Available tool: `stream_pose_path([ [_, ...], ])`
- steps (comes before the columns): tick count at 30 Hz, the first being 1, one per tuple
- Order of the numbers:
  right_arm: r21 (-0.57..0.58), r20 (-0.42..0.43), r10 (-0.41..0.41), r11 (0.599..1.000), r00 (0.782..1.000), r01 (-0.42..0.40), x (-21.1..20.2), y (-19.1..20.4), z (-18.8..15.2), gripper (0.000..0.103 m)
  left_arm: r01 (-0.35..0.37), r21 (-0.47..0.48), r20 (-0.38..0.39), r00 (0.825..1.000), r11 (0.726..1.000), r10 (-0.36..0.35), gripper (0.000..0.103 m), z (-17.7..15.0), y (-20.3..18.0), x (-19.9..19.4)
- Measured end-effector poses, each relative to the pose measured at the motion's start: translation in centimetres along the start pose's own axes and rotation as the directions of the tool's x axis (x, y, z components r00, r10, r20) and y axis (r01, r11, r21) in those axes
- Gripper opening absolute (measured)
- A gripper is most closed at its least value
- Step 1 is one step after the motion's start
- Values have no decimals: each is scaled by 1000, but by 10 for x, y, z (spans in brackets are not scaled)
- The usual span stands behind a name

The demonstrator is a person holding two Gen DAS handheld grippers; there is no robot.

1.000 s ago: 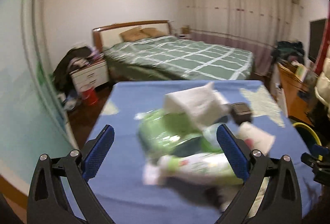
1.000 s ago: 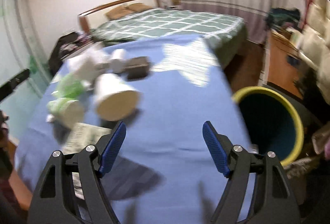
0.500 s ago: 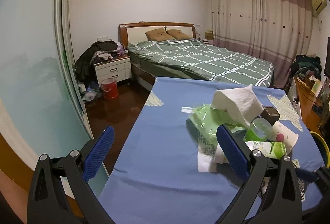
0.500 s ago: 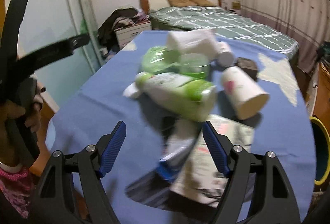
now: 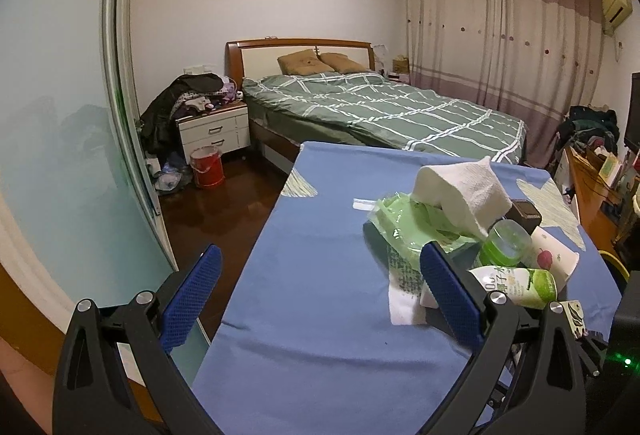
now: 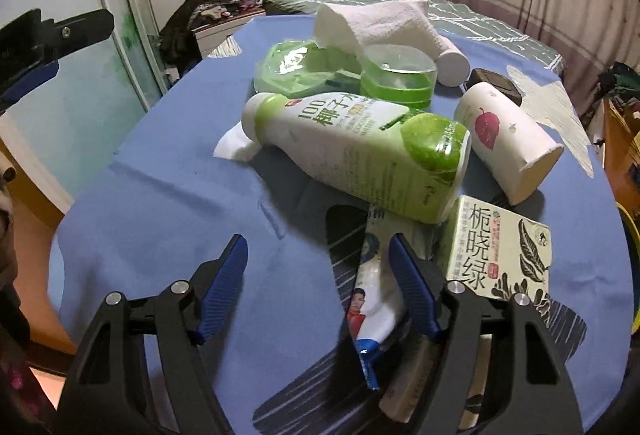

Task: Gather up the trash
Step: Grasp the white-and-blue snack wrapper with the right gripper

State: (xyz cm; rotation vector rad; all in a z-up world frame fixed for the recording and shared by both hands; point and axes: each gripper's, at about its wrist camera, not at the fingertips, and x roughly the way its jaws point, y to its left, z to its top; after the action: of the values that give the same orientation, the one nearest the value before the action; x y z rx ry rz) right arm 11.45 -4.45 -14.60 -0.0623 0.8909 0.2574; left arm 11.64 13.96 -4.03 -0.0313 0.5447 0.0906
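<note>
A pile of trash lies on the blue table [image 6: 168,203]: a white and green bottle [image 6: 360,151] on its side, a paper cup [image 6: 508,139], a tea carton [image 6: 496,247], a small blue and white wrapper [image 6: 372,299], a green plastic tub [image 6: 396,79], a green bag [image 6: 296,67] and a white paper towel [image 6: 380,23]. My right gripper [image 6: 320,287] is open and empty, just short of the bottle, with the wrapper by its right finger. My left gripper [image 5: 316,303] is open and empty over the table's left edge, left of the pile [image 5: 480,235].
A yellow-rimmed bin [image 6: 634,267] shows at the table's right edge. A small dark box [image 6: 496,83] lies behind the cup. A bed [image 5: 380,111], a nightstand [image 5: 212,131] and a red bucket [image 5: 208,167] stand beyond the table. A glass sliding door [image 5: 60,115] is at left.
My right gripper has swung left from the bin to face the trash pile up close. My left gripper has pulled back and left, so the pile now sits to its right.
</note>
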Motion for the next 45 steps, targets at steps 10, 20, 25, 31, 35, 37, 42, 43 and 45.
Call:
stream_pose_path([
  [10, 1, 16, -88, 996, 996, 88, 4, 3, -6, 67, 8, 19, -9, 1000, 1000, -8, 98, -2, -3, 0],
  [20, -68, 15, -179, 981, 984, 180, 8, 3, -8, 68, 9, 33, -14, 1000, 999, -9, 98, -2, -9, -1],
  [25, -20, 2, -191, 981, 982, 191, 5, -19, -11, 68, 13, 43, -4, 1000, 999, -13, 98, 0, -13, -5],
  [31, 21, 5, -204, 979, 979, 204, 1, -36, -11, 64, 29, 55, -5, 1000, 998, -29, 98, -1, -23, -5],
  [35, 13, 7, -206, 979, 979, 206, 4, -40, -10, 64, 37, 70, -11, 999, 997, -36, 98, -2, -31, -3],
  [37, 35, -10, -162, 986, 987, 162, 5, -49, -7, 49, 40, 73, -11, 999, 997, -40, 98, -2, -33, -3],
  [42, 70, -46, -112, 991, 993, 115, 0, -63, -3, 30, 42, 76, -18, 999, 996, -40, 98, -3, -34, 1],
  [43, 79, -49, -86, 993, 995, 90, -2, -66, -3, 28, 41, 77, -21, 999, 996, -40, 98, -4, -35, 2],
  [45, 91, -51, -23, 996, 998, 27, -11, -71, -3, 27, 41, 77, -25, 999, 996, -39, 98, -4, -36, 3],
])
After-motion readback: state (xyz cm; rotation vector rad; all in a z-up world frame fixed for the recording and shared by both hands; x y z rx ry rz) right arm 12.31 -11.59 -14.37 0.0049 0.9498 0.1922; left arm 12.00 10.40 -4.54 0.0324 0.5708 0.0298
